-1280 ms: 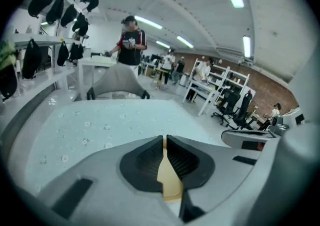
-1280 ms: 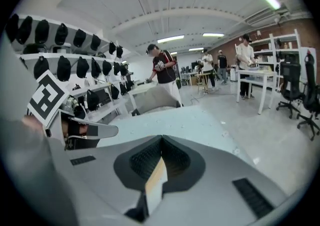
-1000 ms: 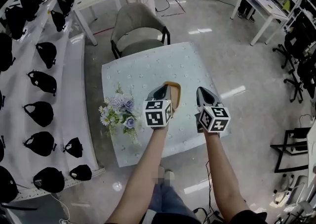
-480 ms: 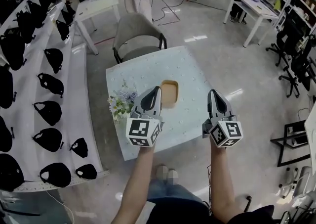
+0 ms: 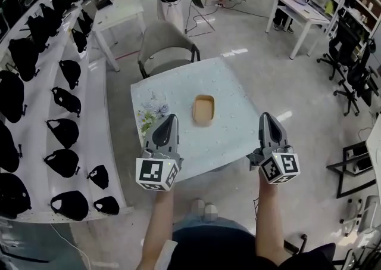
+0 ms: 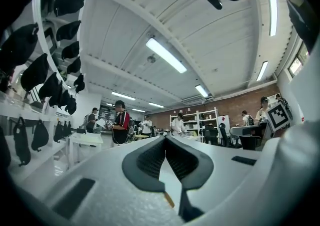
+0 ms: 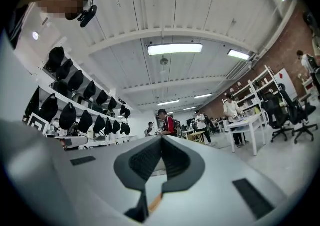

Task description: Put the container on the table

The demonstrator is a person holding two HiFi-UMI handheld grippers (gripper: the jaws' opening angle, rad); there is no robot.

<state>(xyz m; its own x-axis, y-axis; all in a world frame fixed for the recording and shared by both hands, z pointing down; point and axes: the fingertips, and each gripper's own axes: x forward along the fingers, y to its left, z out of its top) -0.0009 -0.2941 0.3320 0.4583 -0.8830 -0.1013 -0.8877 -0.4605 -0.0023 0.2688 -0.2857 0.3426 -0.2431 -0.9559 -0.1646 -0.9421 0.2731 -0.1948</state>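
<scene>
A tan, shallow container (image 5: 203, 109) rests near the middle of the square table (image 5: 229, 78) with its pale patterned cloth. Nothing touches it. My left gripper (image 5: 169, 119) is raised over the table's near-left edge, jaws pressed together and empty. My right gripper (image 5: 266, 117) hovers past the table's near-right corner, also shut and empty. In the left gripper view the left gripper (image 6: 164, 140) points up at the room and ceiling with jaw tips meeting. The right gripper view shows the right gripper (image 7: 161, 137) the same way.
A small flower bunch (image 5: 150, 114) lies on the table's left side by my left gripper. A grey chair (image 5: 168, 42) stands behind the table. Shelves of black bags (image 5: 36, 90) run along the left. White desks (image 5: 303, 15), office chairs and people stand farther back.
Both grippers have pulled back toward me and lifted away from the container, which stays on the table. The view has widened as they drew apart.
</scene>
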